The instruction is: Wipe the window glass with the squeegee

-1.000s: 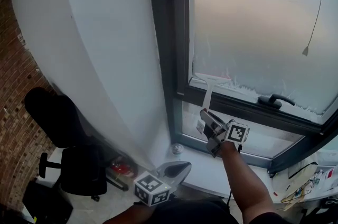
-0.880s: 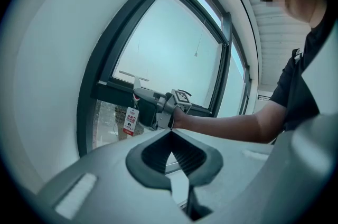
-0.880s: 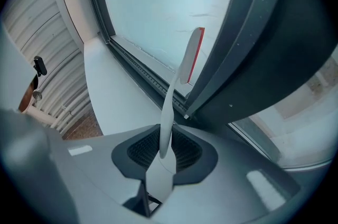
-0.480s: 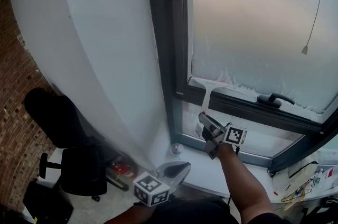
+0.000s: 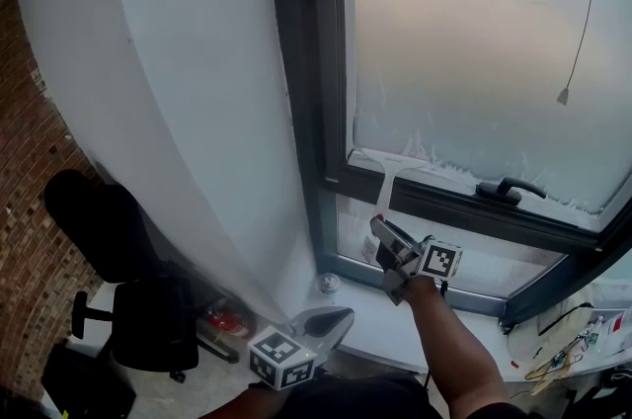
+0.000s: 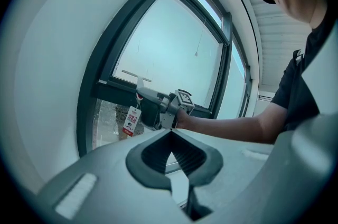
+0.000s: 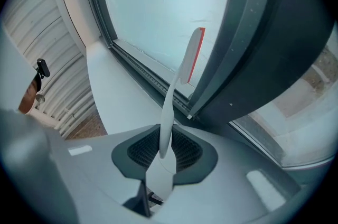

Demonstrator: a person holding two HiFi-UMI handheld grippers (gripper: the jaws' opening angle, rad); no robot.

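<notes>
The white squeegee (image 5: 386,172) has its blade at the bottom edge of the foamy window glass (image 5: 474,41), against the dark frame bar. My right gripper (image 5: 389,252) is below it, shut on the squeegee's handle (image 7: 168,128). In the right gripper view the blade's red rubber edge (image 7: 194,55) lies along the glass. My left gripper (image 5: 329,319) hangs low near the sill, away from the glass, shut with nothing in it. From the left gripper (image 6: 170,134), the right gripper (image 6: 154,108) and a hanging tag (image 6: 128,121) show ahead.
A dark window handle (image 5: 509,189) sits on the frame right of the squeegee. A blind cord with a pull (image 5: 563,96) hangs before the glass. A black office chair (image 5: 138,308) stands lower left by the curved white wall (image 5: 188,81). Small items lie on the sill (image 5: 568,353).
My right gripper has drawn the squeegee a little down the glass, to the lower frame bar. The left gripper has barely moved.
</notes>
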